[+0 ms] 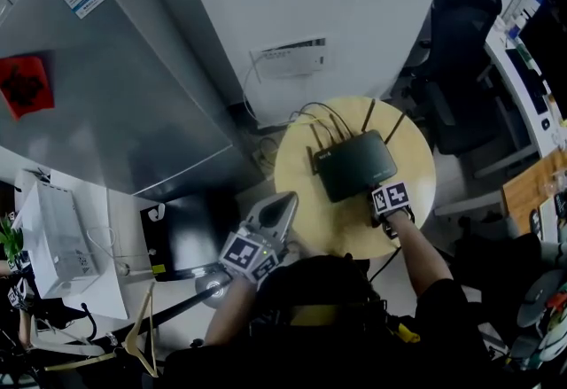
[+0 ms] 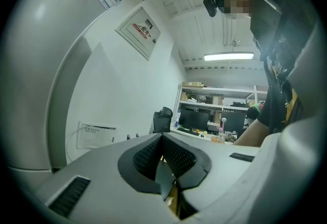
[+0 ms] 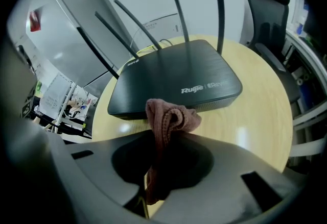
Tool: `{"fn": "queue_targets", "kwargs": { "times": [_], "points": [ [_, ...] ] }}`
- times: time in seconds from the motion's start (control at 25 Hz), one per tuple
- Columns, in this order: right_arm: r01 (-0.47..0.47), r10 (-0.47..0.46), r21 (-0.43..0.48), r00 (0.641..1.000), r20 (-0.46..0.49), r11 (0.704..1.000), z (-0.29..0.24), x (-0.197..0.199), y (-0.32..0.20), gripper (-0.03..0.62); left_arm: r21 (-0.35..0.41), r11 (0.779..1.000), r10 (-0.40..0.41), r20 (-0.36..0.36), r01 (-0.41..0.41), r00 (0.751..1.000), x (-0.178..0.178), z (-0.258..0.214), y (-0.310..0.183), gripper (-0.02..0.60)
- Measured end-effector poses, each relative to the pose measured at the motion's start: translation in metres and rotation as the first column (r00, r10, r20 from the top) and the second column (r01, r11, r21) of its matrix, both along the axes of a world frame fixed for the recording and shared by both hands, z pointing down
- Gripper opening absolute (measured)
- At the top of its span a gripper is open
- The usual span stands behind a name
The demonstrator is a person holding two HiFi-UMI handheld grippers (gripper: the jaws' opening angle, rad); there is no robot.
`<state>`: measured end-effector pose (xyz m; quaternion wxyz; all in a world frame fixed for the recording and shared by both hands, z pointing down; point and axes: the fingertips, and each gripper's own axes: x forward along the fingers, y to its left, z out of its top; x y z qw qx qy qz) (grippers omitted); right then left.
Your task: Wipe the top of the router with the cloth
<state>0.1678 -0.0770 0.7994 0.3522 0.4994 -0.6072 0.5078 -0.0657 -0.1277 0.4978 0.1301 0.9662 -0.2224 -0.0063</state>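
Router [image 3: 176,82], black, on round table [image 3: 255,116]. Right gripper [image 3: 153,167] clamps cloth [image 3: 168,118] near its front edge; left gripper [image 2: 162,139] closed, empty. Step: approach. Next: raise cloth onto top.

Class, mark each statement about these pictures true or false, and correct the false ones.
1. The right gripper is shut on the cloth. True.
2. The router sits on a square glass table. False: the table is round and wooden.
3. The left gripper holds a second cloth. False: its jaws are together, with nothing between them.
4. The router's antennas point upward. True.
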Motion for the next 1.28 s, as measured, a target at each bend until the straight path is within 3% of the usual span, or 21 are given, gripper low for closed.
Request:
{"fn": "queue_targets", "kwargs": {
  "times": [0.16, 1.28],
  "points": [
    [0.023, -0.023, 0.012, 0.999, -0.03, 1.0, 0.001, -0.014, 0.002, 0.063, -0.01, 1.0, 0.02, 0.0, -0.02, 1.0, -0.007, 0.003, 0.004, -0.006],
    [0.064, -0.064, 0.013, 0.998, 0.013, 0.998, 0.001, -0.11, 0.002, 0.063, -0.038, 0.999, 0.037, -0.006, -0.037, 0.999, -0.051, 0.01, -0.006, -0.006]
  ]
}}
